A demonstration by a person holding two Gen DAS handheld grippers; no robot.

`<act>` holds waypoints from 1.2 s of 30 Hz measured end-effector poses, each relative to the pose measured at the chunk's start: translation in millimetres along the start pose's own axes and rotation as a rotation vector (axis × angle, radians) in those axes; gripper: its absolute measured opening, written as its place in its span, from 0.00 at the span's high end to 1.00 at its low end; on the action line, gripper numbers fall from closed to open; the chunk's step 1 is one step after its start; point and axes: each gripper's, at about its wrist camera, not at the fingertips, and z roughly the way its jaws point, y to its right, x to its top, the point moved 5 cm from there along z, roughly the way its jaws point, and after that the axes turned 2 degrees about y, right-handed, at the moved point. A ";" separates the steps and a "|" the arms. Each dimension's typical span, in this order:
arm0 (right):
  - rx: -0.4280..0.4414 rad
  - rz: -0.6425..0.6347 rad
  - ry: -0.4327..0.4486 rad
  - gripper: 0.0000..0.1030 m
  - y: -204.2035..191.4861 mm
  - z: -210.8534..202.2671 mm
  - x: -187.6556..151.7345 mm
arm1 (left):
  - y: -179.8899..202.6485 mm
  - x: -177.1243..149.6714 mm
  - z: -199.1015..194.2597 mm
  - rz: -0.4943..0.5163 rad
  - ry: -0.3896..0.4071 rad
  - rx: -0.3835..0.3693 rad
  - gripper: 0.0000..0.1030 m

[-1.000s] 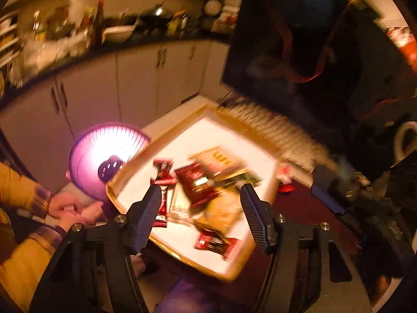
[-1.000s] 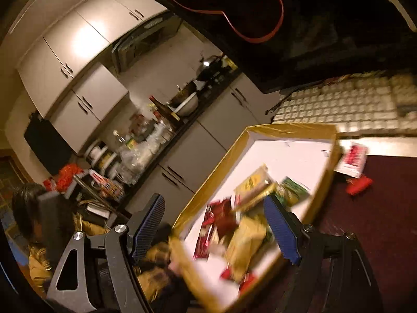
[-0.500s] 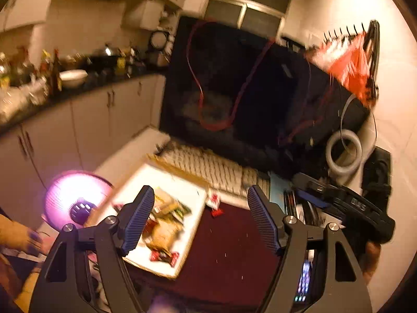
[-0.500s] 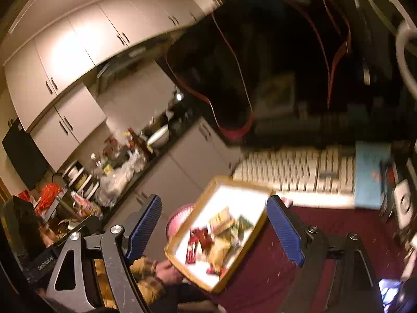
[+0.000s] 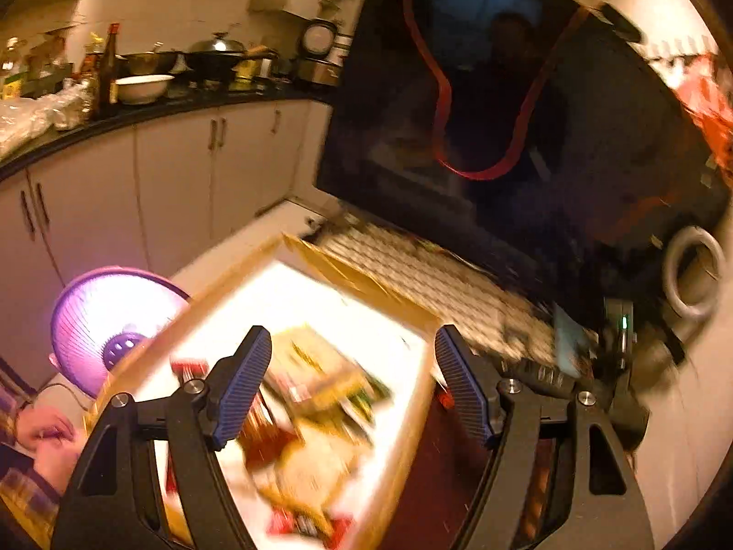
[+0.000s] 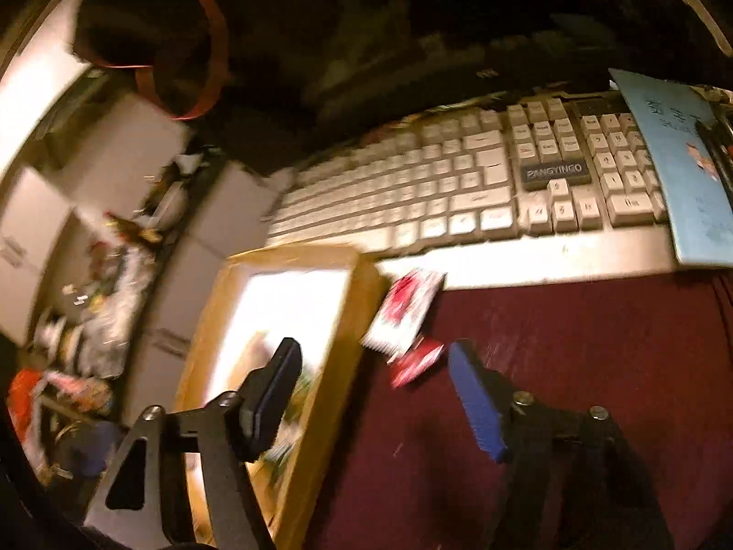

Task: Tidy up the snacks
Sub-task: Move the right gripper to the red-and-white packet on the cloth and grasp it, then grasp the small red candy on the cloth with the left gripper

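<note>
Snack packets (image 5: 316,417) are lying heaped in the yellow-rimmed tray (image 5: 407,449), showing clearly only to the left wrist camera; the right one is showing a red-and-white packet (image 6: 405,309) outside it, before the keyboard (image 6: 458,183). Left gripper (image 5: 350,385) is hovering wide open and empty over the tray, tilted down; right gripper (image 6: 375,394), jaws just closing yet empty, is straddling the tray's rim.

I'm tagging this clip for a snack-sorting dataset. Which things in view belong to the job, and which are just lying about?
Part of the job:
- tray with gold rim
- snack packets in the tray
- white-and-red packet and small red packet outside it on the maroon cloth

Just lying about:
- keyboard
- blue booklet
- purple heater
- dark screen
</note>
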 end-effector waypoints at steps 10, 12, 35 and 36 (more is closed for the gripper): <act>-0.267 -0.033 -0.055 0.50 -3.8 79.4 14.1 | -20.8 -3.7 19.4 0.005 -0.029 0.032 0.28; -0.328 -0.085 -0.043 0.61 -7.9 82.0 8.6 | -17.4 -6.2 12.7 0.011 -0.023 0.033 0.28; -0.026 0.021 0.191 0.71 89.0 -71.8 -84.3 | 144.6 -88.6 141.8 0.359 -0.427 0.118 0.34; -0.013 0.015 0.205 0.71 87.7 -75.4 -83.5 | 146.0 -88.2 147.6 0.362 -0.435 0.140 0.34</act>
